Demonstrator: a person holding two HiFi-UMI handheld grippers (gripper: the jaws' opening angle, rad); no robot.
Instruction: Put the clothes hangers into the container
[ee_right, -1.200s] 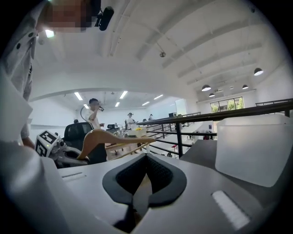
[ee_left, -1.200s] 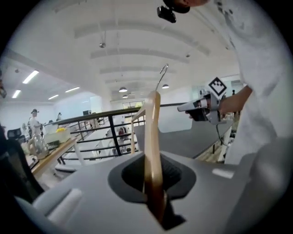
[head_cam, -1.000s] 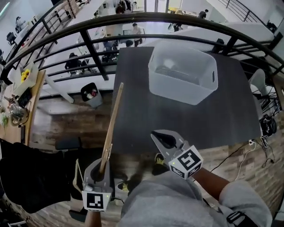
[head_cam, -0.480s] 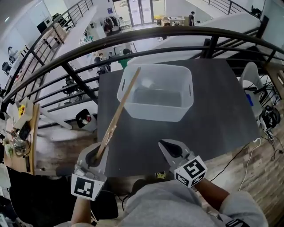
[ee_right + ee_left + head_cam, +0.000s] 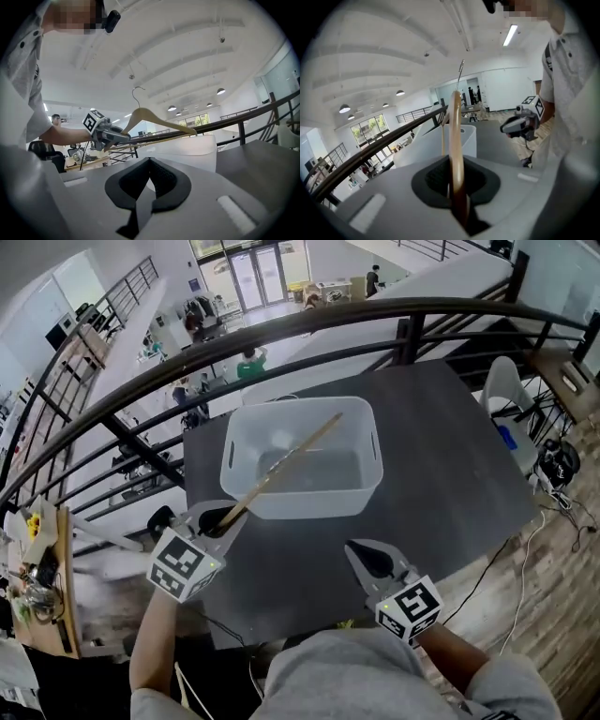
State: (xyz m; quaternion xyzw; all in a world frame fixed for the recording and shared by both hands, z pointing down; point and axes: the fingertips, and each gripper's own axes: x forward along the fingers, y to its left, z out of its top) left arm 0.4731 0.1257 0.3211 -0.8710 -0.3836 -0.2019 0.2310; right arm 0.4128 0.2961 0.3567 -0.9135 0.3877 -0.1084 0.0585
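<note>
Though edge-on overhead, hanger (image 5: 159, 119), hook visible sidelong

You have no words, brand names, numbers or signs to read anywhere in these views. The only printed marks are the black-and-white square patterns on the marker cube (image 5: 183, 565) of your left gripper (image 5: 225, 518) and on the marker cube (image 5: 410, 606) of your right gripper (image 5: 361, 554). They are blocky code patterns, and they spell out nothing.
</note>
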